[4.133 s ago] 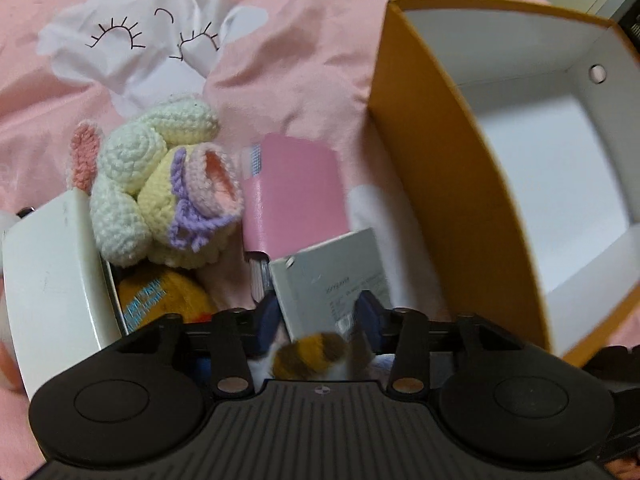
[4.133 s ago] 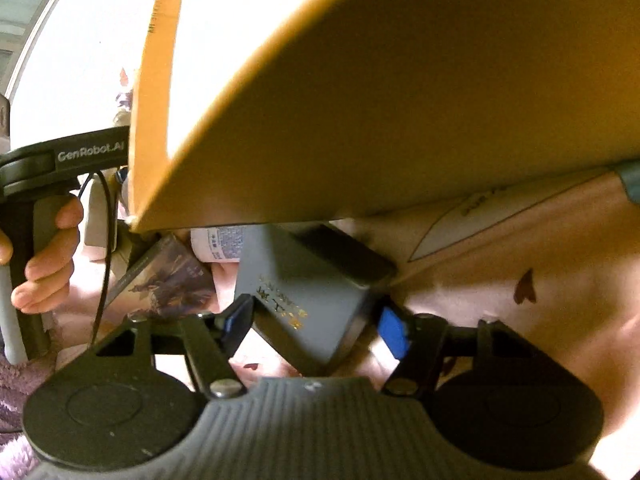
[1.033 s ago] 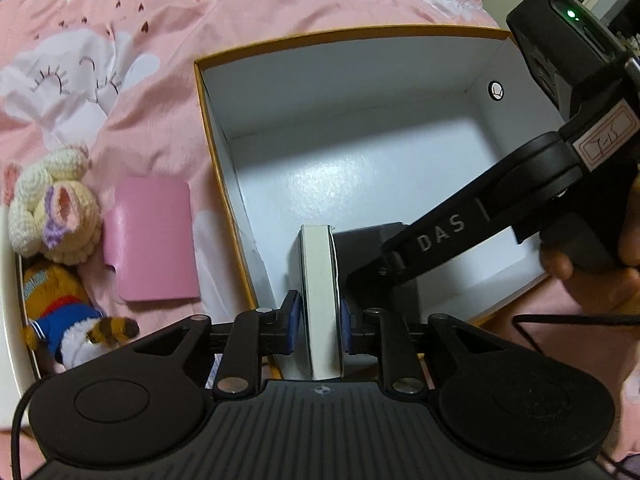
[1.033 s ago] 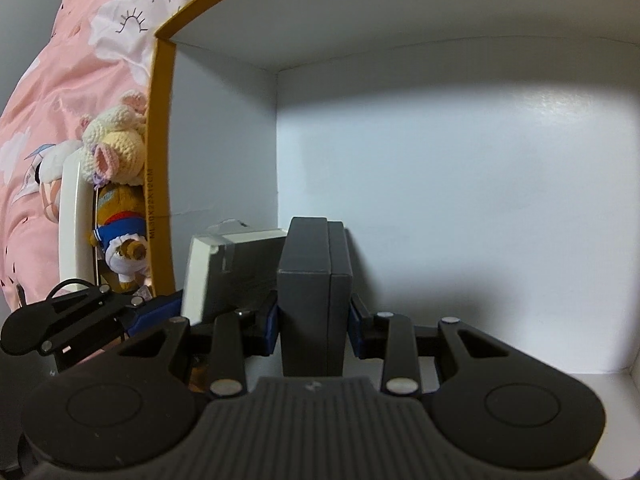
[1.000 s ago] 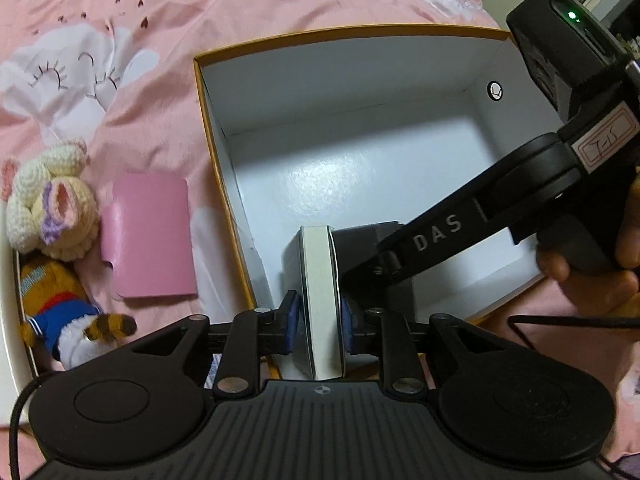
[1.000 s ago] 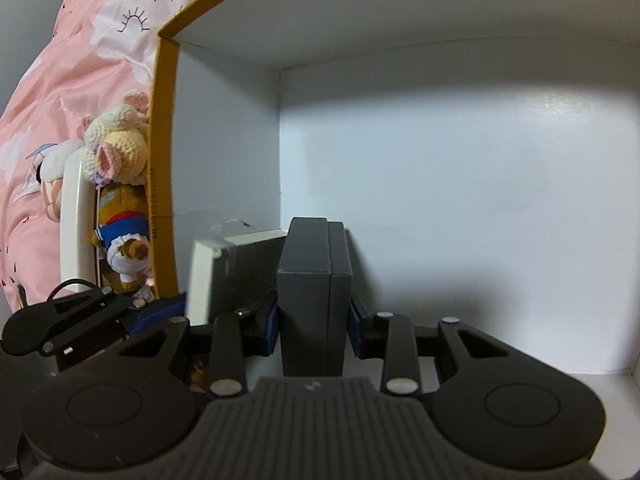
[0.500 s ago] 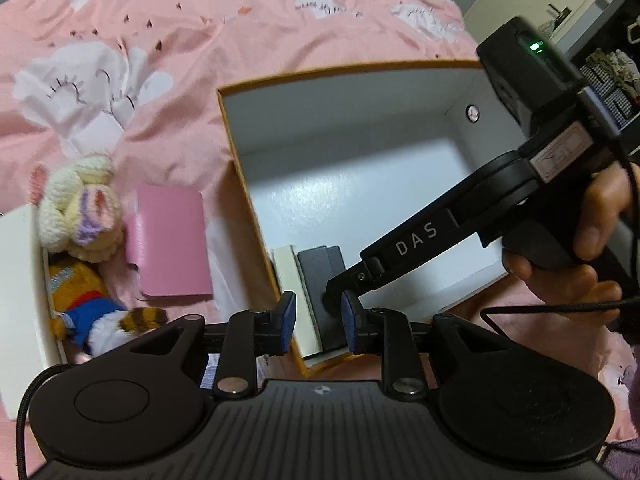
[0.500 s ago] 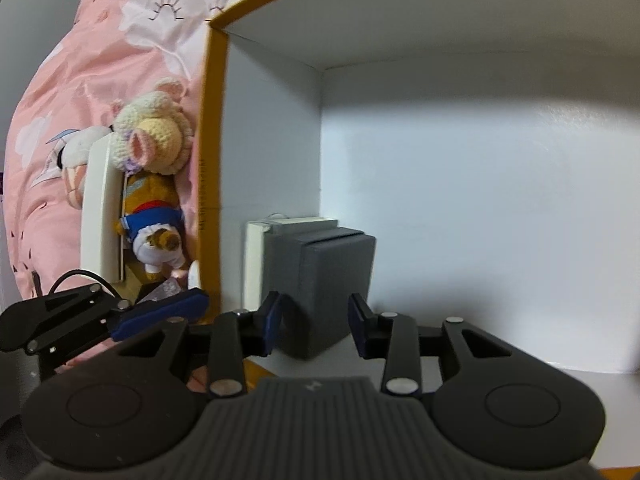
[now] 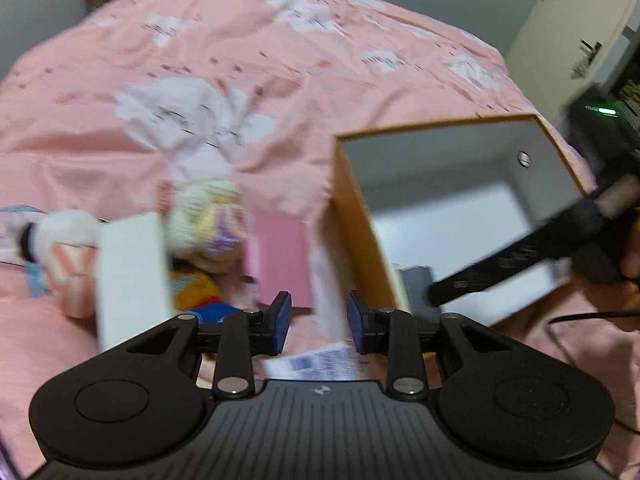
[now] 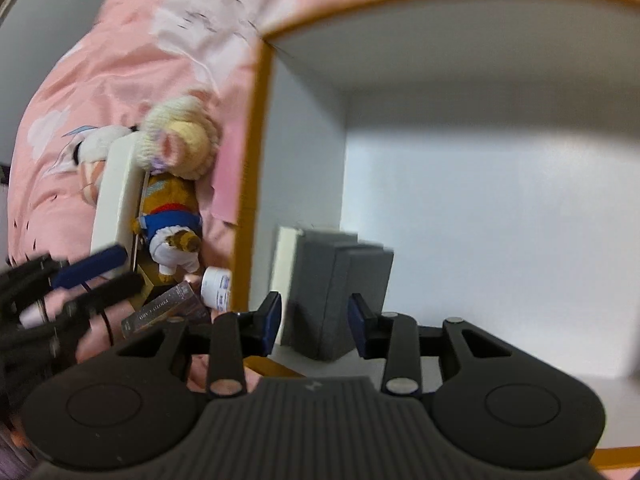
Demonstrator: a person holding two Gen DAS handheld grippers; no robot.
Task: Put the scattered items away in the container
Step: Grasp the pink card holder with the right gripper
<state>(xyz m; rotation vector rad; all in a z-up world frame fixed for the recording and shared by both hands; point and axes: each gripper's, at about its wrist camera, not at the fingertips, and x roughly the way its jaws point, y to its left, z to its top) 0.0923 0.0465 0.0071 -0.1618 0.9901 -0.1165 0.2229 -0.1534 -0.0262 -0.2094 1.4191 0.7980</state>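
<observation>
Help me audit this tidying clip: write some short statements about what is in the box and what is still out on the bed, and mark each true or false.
1. The dark grey box stands inside the orange box. True.
2. The pink notebook is in the orange box. False: it lies on the bedspread.
3. The left gripper holds the white book. False: its jaws are opening, with nothing between them.
4. The crocheted toy lies outside the orange box. True.

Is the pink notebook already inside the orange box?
No, the pink notebook lies on the pink bedspread outside the orange box, beside its outer wall next to the crocheted toy.
</observation>
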